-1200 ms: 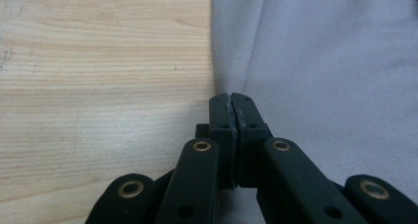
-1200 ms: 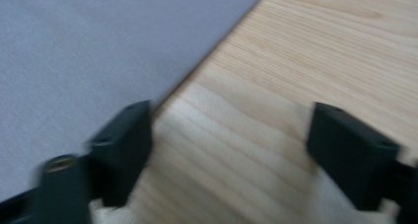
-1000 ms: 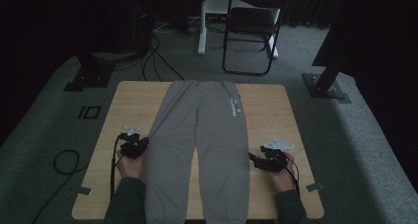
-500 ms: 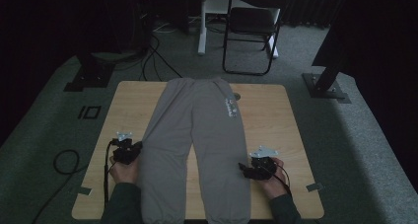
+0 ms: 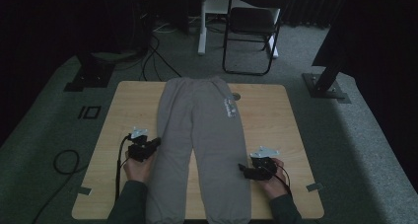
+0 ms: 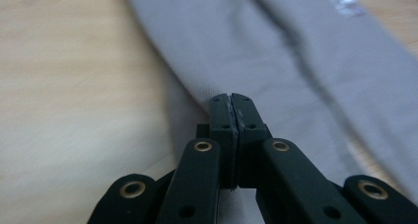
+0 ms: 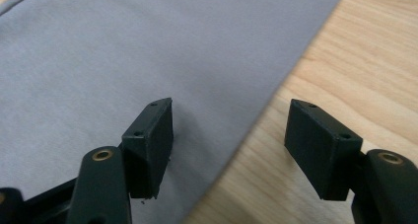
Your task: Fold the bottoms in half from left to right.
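One pair of grey sweatpants (image 5: pixel 202 145) is laid flat along the middle of the wooden table (image 5: pixel 276 120) in the high view, waistband at the upper centre of the frame, both legs running down to the bottom edge, cuffs gathered at the lower centre. Fabric is plain, soft-looking, with few wrinkles. A small pale print (image 5: pixel 229 107) is seen near the waistband, on the leg at picture right; its writing is too small to be read, and it is blurred in the upper right of the left gripper view.

The left gripper (image 5: pixel 154 144) is placed at the outer edge of the leg at picture left, lower left of the high view. In the left gripper view its jaws are pressed together, with the leg's edge bunched right at the tips; whether cloth is pinched between them cannot be told. The right gripper (image 5: pixel 242 168) is held at the outer edge of the other leg, lower right of centre; its jaws are spread wide, one over cloth, one over bare wood, straddling the hem line without pressing.

A dark folding chair (image 5: pixel 251 29) and a white post (image 5: pixel 201 19) are seen beyond the table, cables (image 5: pixel 153 51) on the carpet at upper left. Nothing is lying between grippers and pants.
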### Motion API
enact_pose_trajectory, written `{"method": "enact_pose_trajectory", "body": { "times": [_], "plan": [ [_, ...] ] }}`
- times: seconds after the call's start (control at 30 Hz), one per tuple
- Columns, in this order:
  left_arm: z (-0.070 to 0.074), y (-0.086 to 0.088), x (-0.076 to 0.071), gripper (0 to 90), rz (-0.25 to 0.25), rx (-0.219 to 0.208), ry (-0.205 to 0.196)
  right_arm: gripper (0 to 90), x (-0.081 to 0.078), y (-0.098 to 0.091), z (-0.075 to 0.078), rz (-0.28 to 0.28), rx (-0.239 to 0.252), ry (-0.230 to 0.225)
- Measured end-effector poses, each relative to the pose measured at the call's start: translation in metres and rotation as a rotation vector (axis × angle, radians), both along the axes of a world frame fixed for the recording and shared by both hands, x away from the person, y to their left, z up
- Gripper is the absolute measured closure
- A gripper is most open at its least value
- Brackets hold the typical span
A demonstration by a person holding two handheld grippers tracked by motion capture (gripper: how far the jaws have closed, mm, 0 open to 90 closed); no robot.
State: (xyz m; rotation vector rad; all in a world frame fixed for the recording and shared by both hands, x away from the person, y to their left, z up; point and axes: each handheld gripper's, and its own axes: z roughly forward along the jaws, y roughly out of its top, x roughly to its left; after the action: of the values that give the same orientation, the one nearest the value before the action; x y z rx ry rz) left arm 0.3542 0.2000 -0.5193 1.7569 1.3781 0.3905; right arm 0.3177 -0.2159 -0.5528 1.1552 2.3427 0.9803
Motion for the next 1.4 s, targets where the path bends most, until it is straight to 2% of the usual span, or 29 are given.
{"method": "enact_pose_trajectory", "body": {
  "times": [0.17,0.33,0.5,0.63,0.73,0.8,0.83,1.0,1.2,1.33,1.4],
  "plan": [
    [0.015,-0.039,0.013,89.4,-0.100,-0.031,-0.012,35.9,0.003,-0.009,0.002,-0.026,0.013,-0.011],
    [0.027,-0.086,0.026,89.4,-0.203,-0.033,-0.015,36.8,0.008,-0.018,0.000,-0.065,0.033,0.004],
    [0.038,-0.132,0.041,89.5,-0.274,-0.048,-0.029,37.2,0.011,-0.022,0.001,-0.083,0.053,0.009],
    [0.034,-0.158,0.050,89.4,-0.304,-0.112,-0.020,37.4,0.012,-0.023,0.000,-0.087,0.059,0.014],
    [0.022,-0.168,0.056,89.3,-0.306,-0.129,0.021,38.7,0.012,-0.022,0.000,-0.086,0.061,0.018],
    [0.015,-0.167,0.058,86.1,-0.322,-0.144,0.042,39.6,0.012,-0.023,0.000,-0.088,0.065,0.016],
    [0.013,-0.165,0.058,81.5,-0.334,-0.156,0.049,39.8,0.012,-0.023,0.001,-0.090,0.067,0.015],
    [0.015,-0.140,0.045,73.1,-0.323,-0.139,0.027,42.4,0.011,-0.022,0.003,-0.098,0.085,0.004],
    [0.010,-0.104,0.012,68.4,-0.272,0.017,-0.055,48.6,0.008,-0.003,0.012,-0.057,0.111,-0.021],
    [-0.001,-0.081,-0.006,66.3,-0.213,0.059,-0.090,55.2,0.014,0.016,0.021,-0.016,0.106,-0.038],
    [-0.007,-0.070,-0.013,65.5,-0.177,0.077,-0.101,57.4,0.022,0.026,0.024,-0.014,0.099,-0.032]
  ]
}}
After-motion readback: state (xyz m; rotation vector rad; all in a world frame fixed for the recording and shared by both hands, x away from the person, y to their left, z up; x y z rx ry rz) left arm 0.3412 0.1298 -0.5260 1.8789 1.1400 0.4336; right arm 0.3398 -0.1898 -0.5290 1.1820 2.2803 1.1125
